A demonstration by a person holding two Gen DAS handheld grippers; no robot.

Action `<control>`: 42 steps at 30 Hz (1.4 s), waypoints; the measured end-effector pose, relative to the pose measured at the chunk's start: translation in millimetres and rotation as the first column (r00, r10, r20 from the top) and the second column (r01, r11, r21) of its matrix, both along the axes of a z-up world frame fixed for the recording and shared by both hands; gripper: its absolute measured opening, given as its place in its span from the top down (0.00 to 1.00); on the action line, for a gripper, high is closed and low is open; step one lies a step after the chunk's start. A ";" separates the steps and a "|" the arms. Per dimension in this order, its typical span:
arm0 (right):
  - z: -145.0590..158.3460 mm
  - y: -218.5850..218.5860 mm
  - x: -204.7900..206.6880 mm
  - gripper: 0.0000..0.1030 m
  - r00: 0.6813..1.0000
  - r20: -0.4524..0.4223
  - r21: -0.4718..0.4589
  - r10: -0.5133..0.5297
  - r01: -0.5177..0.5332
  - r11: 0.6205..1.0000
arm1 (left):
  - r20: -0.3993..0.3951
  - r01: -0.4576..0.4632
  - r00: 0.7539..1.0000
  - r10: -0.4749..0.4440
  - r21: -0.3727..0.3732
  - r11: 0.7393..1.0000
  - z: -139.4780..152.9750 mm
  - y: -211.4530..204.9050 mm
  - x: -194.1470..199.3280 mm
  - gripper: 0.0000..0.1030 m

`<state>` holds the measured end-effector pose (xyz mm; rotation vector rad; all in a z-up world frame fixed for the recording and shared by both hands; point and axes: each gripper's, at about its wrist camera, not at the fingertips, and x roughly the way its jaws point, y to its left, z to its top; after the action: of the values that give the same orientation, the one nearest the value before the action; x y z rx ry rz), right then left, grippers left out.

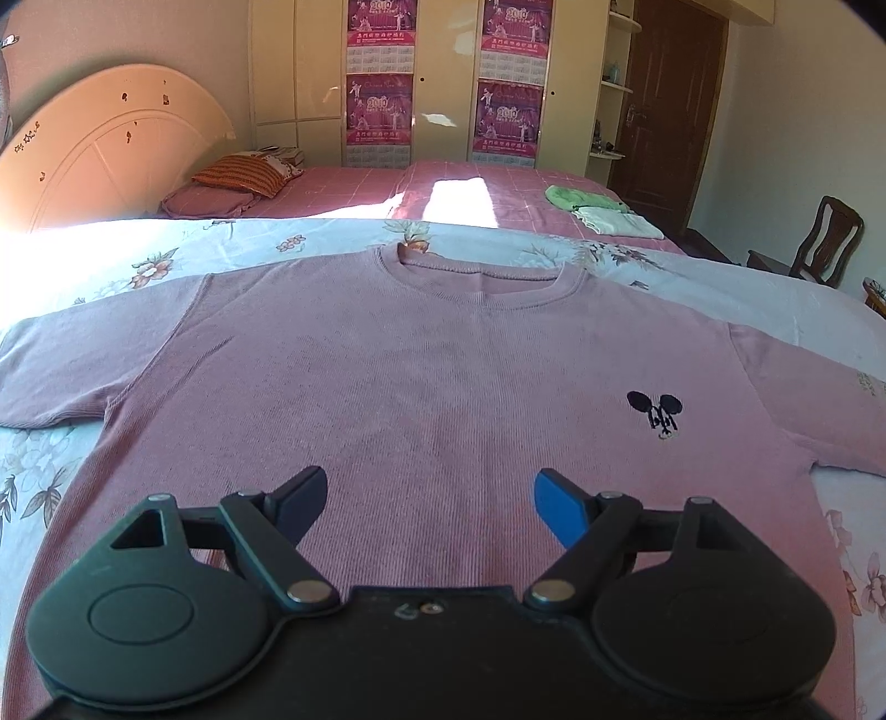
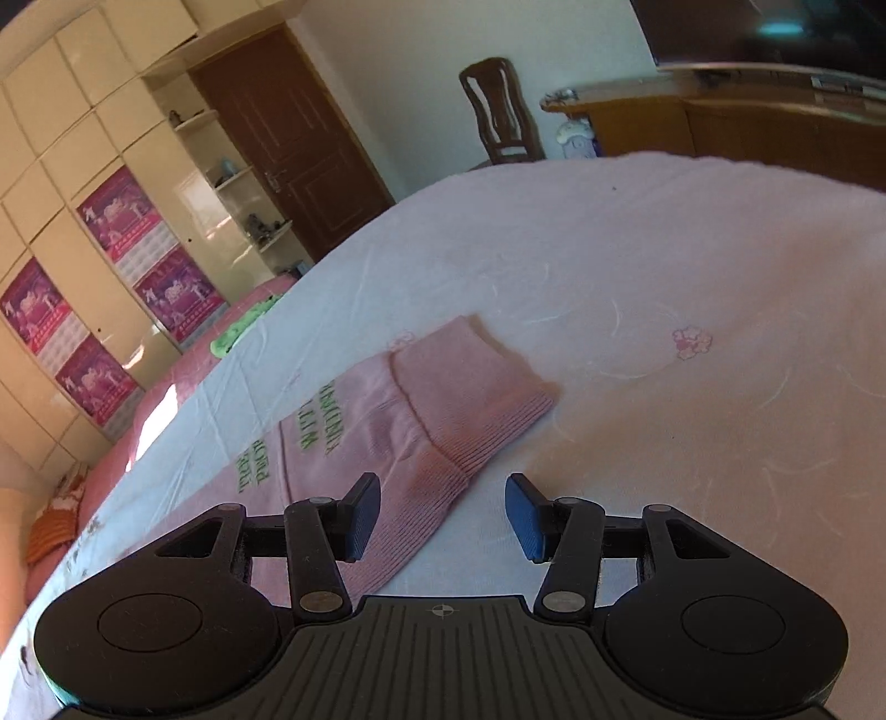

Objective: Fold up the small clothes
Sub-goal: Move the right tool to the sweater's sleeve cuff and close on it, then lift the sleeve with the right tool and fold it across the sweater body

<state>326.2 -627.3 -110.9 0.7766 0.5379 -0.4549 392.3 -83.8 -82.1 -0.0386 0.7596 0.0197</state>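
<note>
Spread flat on the floral bed sheet [image 1: 83, 260] for folding: pink ribbed-knit tee [image 1: 443, 376], both claws [image 1: 429, 507] [image 2: 443, 518] parted, empty.

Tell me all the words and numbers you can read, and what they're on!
"2010": on the pink wall calendars stuck to the wardrobe doors; their other print is too small to read.
Green lettering on the pink shirt's sleeve: upside down and blurred, unreadable.
The shirt's chest carries a black mouse-head emblem, no words.
</note>
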 end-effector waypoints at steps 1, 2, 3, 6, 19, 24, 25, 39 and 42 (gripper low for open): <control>-0.5 -5.4 -0.1 0.51 1.000 0.018 0.012 0.002 -0.002 1.000 | -0.003 0.001 1.000 -0.001 0.001 1.000 -0.1 -0.1 1.0 0.21; 0.5 -7.5 1.4 0.59 1.000 0.017 0.008 0.005 -0.005 1.000 | -0.006 -0.001 1.000 0.001 0.002 1.000 0.6 0.4 3.2 0.21; 1.6 -8.7 3.2 0.81 1.000 0.002 -0.003 0.008 -0.008 1.000 | -0.009 -0.003 1.000 0.003 0.004 1.000 1.6 1.0 5.7 0.21; 15.1 -6.9 0.7 0.92 1.000 0.009 -0.082 0.028 -0.027 0.996 | -0.007 -0.005 1.000 0.005 0.016 1.000 6.5 2.2 10.0 0.21; 35.9 15.9 -13.3 0.93 0.993 -0.104 -0.308 0.057 -0.087 0.947 | -0.029 -0.005 1.000 0.006 0.027 1.000 2.9 40.6 1.8 0.16; 65.7 69.5 -11.1 0.93 0.987 -0.069 -0.417 0.145 -0.161 0.895 | -0.029 -0.012 1.000 0.012 0.009 1.000 -3.3 66.0 -1.8 0.16; 70.6 86.8 -8.7 0.93 0.982 -0.063 -0.429 0.177 -0.186 0.884 | -0.031 -0.012 0.999 0.012 0.000 1.000 -5.0 71.0 -1.1 0.16; 72.7 317.6 85.6 0.93 0.859 -0.061 -0.462 0.509 -0.476 0.748 | -0.022 0.004 1.000 -0.004 -0.015 1.000 -10.0 153.0 -5.9 0.16; 62.9 364.1 97.5 0.93 0.816 -0.091 -0.486 0.570 -0.536 0.690 | -0.025 0.001 1.000 -0.001 -0.008 1.000 -12.0 167.4 -7.8 0.16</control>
<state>423.6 -263.2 -48.0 0.1035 0.5330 0.0174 384.5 83.6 -94.1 -0.0456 0.7844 0.0161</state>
